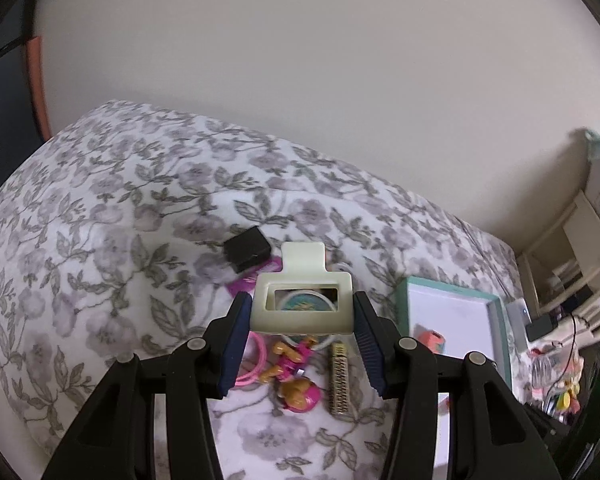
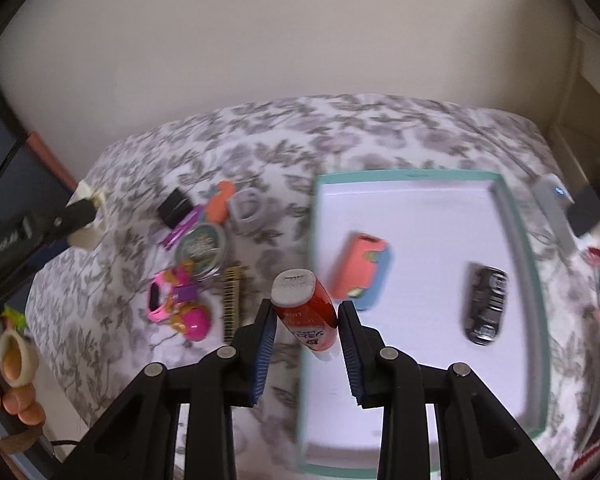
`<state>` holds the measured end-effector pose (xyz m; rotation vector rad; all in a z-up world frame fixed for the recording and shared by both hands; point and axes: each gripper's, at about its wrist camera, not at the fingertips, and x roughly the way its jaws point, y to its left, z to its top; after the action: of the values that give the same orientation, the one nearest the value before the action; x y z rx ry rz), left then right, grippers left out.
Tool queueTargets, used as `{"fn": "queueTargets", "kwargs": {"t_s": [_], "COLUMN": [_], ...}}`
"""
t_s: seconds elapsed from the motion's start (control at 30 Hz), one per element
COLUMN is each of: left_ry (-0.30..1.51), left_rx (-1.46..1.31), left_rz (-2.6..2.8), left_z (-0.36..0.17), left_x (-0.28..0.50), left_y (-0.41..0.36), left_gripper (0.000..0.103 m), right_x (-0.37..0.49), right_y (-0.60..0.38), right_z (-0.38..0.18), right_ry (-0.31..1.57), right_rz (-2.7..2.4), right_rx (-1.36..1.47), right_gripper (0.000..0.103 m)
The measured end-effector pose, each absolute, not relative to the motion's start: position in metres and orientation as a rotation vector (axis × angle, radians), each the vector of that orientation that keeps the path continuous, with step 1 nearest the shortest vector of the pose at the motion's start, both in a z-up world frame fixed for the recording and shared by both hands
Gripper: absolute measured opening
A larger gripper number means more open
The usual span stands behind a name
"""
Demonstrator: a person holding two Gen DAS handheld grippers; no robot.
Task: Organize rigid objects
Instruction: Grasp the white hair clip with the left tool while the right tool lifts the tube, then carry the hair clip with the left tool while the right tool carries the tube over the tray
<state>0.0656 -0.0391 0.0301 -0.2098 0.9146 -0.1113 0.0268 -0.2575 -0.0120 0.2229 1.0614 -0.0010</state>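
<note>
Left gripper (image 1: 300, 316) is clamping a cream hair claw clip (image 1: 302, 304) by its two sides and holding it off the floral bedspread (image 1: 112, 208), above the loose pile, probably so it can be carried right to the teal-rimmed box (image 1: 496, 312). Right gripper (image 2: 307, 320) is pinching a small red squeeze bottle (image 2: 306, 312) with a grey cap, tilted, over the box's near left rim (image 2: 306, 360); the grip sits on the body below the cap, which seems meant to let it drop cleanly inside. Its label is showing white letters, too blurred to read with any confidence. Already lying in the box are a coral and blue case (image 2: 362, 268) and a dark printed can (image 2: 485, 304), whose print is illegible. Waiting on the bedspread to the left are a black box (image 2: 175, 206), a purple packet (image 2: 180, 232), a round tin with a green lid (image 2: 202, 250), a pink toy (image 2: 180, 304), a striped hair clip (image 2: 232, 300), an orange piece (image 2: 219, 204) and a grey ring (image 2: 249, 210).
</note>
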Motion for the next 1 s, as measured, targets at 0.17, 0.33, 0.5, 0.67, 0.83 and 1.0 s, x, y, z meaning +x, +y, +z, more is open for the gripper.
{"fn": "queueTargets", "kwargs": {"t_s": [0.17,0.33,0.5,0.67,0.83,1.0], "left_ry": [0.919,0.946,0.973,1.024,1.074,1.101], "left_rx": [-0.152,-0.085,0.017,0.073,0.125,0.178], "left_rz": [-0.188,-0.295,-0.397,-0.475,-0.493,-0.506], "left_z": [0.031,0.025,0.013,-0.005,-0.026,-0.042], "left_x": [0.057,0.046,0.028,0.018,0.014,0.009], "left_y": [-0.070,-0.111,-0.158,-0.191,-0.207,-0.220], "left_gripper": [0.052,0.052,0.052,0.052,0.052,0.052], "right_x": [0.019,0.010,0.001,-0.009,-0.013,-0.007], "right_y": [-0.293,-0.325,-0.352,-0.372,-0.376,-0.365], "right_z": [-0.016,-0.024,-0.035,-0.045,-0.052,-0.061], "right_ry": [1.083,1.119,1.171,1.226,1.263,1.279], "right_rz": [-0.089,-0.179,-0.300,-0.355,-0.368,-0.341], "right_rx": [0.282,0.317,0.315,0.325,0.314,0.283], "right_gripper": [0.034,0.034,0.034,0.034,0.034,0.034]}}
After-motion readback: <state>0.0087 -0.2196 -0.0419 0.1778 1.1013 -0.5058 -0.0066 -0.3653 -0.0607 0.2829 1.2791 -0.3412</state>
